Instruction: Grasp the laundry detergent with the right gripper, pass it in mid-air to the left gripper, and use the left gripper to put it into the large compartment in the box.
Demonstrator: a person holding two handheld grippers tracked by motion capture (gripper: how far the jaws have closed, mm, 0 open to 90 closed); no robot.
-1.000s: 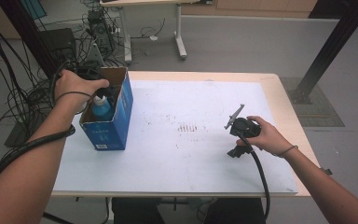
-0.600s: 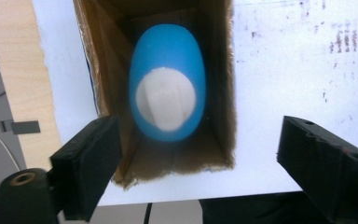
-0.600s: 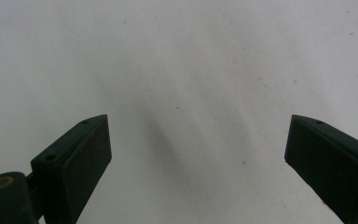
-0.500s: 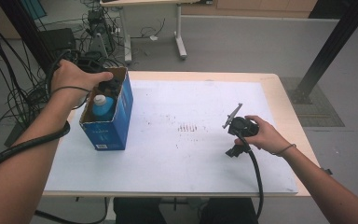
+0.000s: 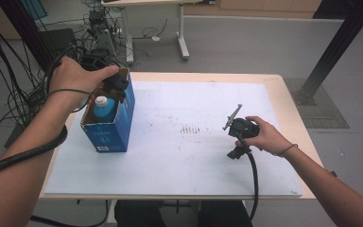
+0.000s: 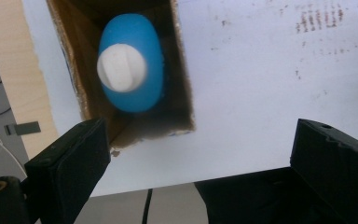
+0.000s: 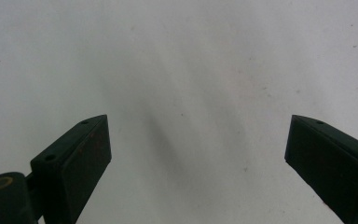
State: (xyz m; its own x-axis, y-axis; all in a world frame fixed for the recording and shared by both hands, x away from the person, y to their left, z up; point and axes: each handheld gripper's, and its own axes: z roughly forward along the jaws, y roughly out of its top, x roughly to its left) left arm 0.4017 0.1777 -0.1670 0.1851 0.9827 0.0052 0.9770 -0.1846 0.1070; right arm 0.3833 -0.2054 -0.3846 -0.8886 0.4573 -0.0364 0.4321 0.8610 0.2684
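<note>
An open blue cardboard box (image 5: 108, 128) stands on the left of the white-covered table (image 5: 184, 165). Upright inside it is a blue bottle with a white cap (image 5: 101, 107). My left gripper (image 5: 116, 84) hovers over the box's far end, open and holding nothing. In the left gripper view its open gripper (image 6: 200, 154) looks straight down at the bottle (image 6: 130, 70) in the box (image 6: 182, 93). The person's right hand holds my right gripper (image 5: 238, 130) low over the table's right half. In the right gripper view that gripper (image 7: 198, 149) is open over bare white surface.
Faint dark marks (image 5: 192, 128) dot the table's middle. Cables and equipment (image 5: 92, 33) crowd the floor behind the left corner. Another table's leg (image 5: 183, 33) stands farther back, and a black post (image 5: 333, 52) rises at the right. The right gripper's cable (image 5: 254, 179) trails off the near edge.
My left hand has drawn back from over the bottle toward the box's far end and risen. The bottle stays in the box. The right gripper has hardly moved.
</note>
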